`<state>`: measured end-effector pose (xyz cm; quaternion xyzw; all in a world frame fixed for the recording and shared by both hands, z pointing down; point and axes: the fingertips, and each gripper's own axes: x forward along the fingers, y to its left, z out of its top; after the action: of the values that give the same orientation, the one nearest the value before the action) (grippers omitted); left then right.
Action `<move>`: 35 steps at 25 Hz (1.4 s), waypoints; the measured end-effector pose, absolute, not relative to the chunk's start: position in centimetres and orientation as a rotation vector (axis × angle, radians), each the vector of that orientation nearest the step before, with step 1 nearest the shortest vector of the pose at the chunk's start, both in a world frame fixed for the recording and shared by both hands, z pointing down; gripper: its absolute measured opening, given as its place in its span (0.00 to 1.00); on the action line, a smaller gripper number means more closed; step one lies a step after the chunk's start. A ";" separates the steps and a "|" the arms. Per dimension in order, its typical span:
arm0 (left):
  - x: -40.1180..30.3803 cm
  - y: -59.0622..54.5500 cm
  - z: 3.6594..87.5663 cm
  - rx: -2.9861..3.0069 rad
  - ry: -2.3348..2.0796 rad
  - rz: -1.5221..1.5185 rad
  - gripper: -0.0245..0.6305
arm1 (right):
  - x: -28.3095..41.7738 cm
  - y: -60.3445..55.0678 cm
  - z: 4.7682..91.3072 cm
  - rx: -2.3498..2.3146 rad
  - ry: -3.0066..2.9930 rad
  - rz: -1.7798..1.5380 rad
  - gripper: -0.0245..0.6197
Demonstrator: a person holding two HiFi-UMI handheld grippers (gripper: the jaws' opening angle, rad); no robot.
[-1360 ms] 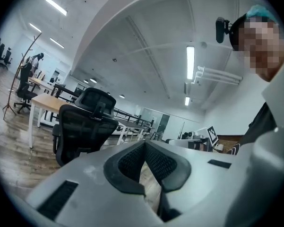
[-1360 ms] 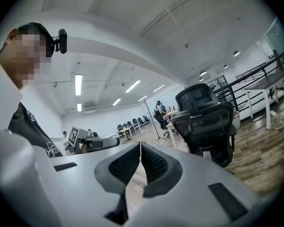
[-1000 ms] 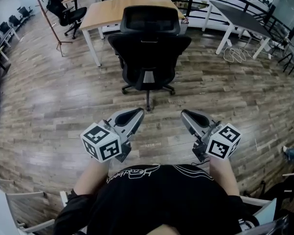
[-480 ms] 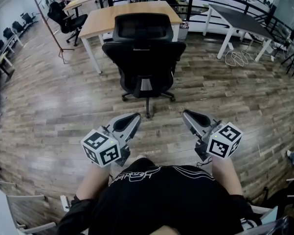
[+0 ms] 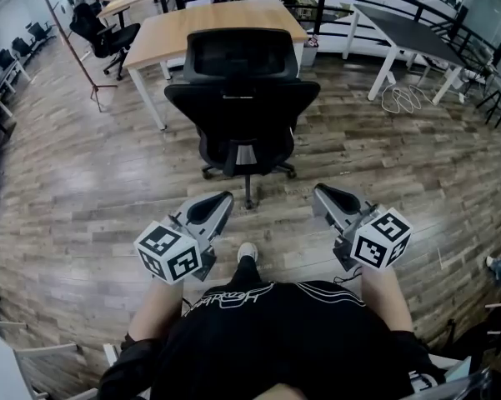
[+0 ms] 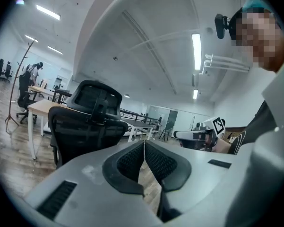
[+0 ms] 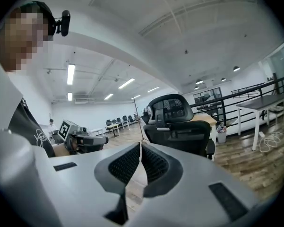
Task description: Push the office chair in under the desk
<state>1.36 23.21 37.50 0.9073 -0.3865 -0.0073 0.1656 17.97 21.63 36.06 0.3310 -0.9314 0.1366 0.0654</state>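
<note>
Black mesh office chair [image 5: 243, 98] with headrest stands on wood-plank floor [image 5: 75, 182], back turned toward person, front facing light wooden tabletop [image 5: 208, 19] on white legs. Seat apparently not yet under it, though steep angle makes this hard to judge. Left gripper [image 5: 225, 197] and right gripper [image 5: 318, 192] side by side, well short of chair back, touching nothing. Jaws of both pressed together, empty. White shoe [image 5: 247, 252] on floor between them.

Open-plan office, desks [image 5: 160, 30], office chairs [image 5: 242, 98], strip ceiling lights [image 6: 196, 45]
</note>
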 end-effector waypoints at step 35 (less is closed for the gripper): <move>-17.7 -7.2 42.9 2.699 -1.429 0.723 0.50 | 17.8 -6.6 40.6 1.188 -2.249 -0.092 0.42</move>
<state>-17.66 -7.17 42.90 0.8601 -0.4552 0.2304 0.0015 17.77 -6.63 40.61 0.4461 -0.8447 -0.0344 0.2938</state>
